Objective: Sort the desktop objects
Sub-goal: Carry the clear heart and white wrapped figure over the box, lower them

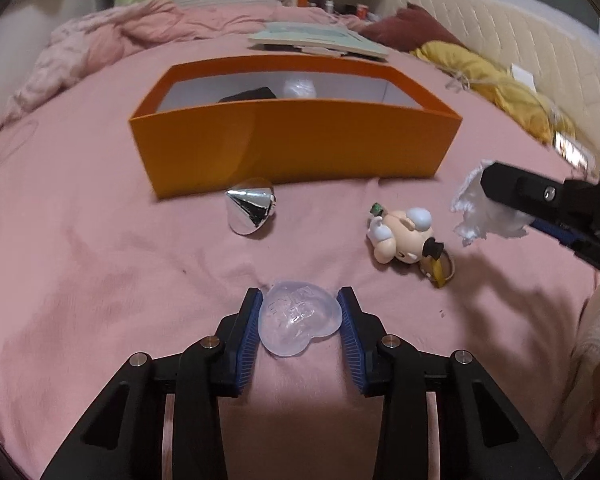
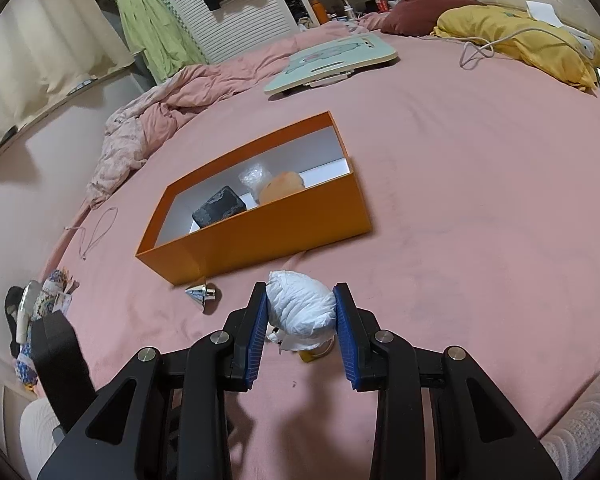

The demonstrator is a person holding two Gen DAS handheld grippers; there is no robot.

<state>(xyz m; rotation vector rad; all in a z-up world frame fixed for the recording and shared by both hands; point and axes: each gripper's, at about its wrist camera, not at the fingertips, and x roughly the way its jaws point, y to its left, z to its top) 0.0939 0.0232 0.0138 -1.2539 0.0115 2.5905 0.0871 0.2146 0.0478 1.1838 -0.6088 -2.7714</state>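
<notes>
The left hand-held gripper [image 1: 299, 322] is clenched on a clear heart-shaped piece [image 1: 298, 322], its blue pads [image 1: 249, 340] pressed against both sides, low over the pink bed sheet [image 1: 100, 280] on the near side of the orange box [image 1: 296, 148]. The right hand-held gripper [image 2: 301, 312] grasps a crumpled white wad [image 2: 302, 306], which looks like tissue or thin plastic though the blur leaves that unsure; it hangs above the sheet, nearer than the box's front wall and towards its right end. A shiny silver cone [image 1: 251, 210] lies on its side just in front of the box's front wall, not touching it. A small pale cartoon figurine [image 1: 404, 240] with a yellow ring lies further out from the box, in front of its right corner, close under the wad. Inside the box sit a dark block [image 2: 219, 211] near the left end, a clear crinkled packet [image 2: 254, 176] towards the back wall, and a rounded peach-coloured thing [image 2: 280, 186] beside it. Beyond the box's far wall a pale green board [image 2: 332, 60] rests on the bed
</notes>
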